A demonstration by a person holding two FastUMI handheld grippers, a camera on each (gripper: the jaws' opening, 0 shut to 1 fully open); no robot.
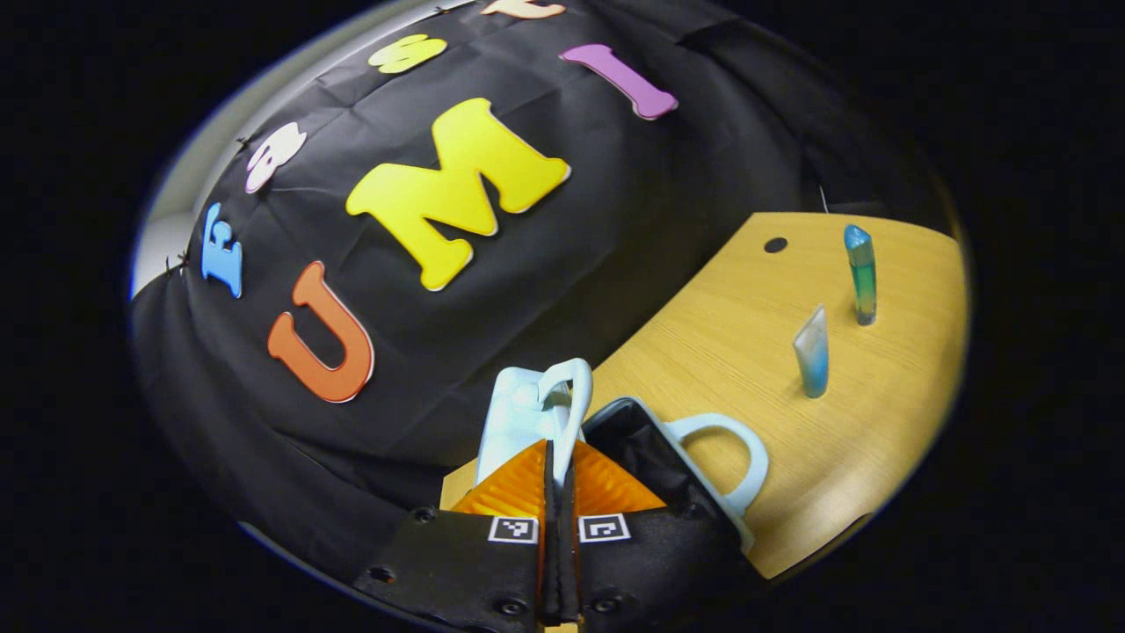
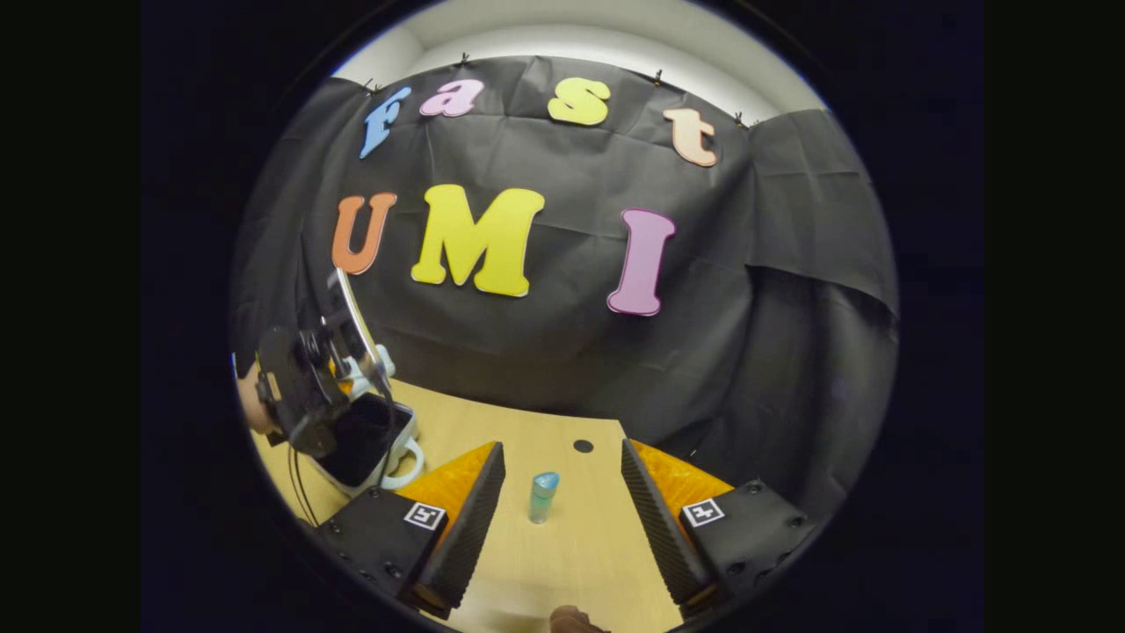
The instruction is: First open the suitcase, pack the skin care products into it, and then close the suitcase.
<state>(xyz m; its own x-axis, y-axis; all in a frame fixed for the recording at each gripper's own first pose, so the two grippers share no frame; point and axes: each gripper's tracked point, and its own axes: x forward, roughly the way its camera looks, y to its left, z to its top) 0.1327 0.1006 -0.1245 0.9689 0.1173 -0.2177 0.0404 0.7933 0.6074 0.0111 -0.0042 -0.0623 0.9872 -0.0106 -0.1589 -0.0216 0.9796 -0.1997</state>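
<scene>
My left gripper (image 1: 557,470), pinched on the raised suitcase lid (image 1: 518,413), holds it; my right gripper (image 2: 562,501), wide open and empty, frames the light, slippery tube (image 2: 542,497) at lower centre—grasp mid-body.

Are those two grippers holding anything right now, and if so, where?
The left gripper is shut on the suitcase lid's handle, propping the suitcase open. The right gripper is open and holds nothing; a tube stands between its fingers, untouched.

left gripper view: tilted, close over your suitcase (image 1: 668,457), table (image 1: 747,334) at 3 o'clock.
right gripper view: level, facing wall.
shared: suitcase (image 2: 373,440), table (image 2: 562,536).
</scene>
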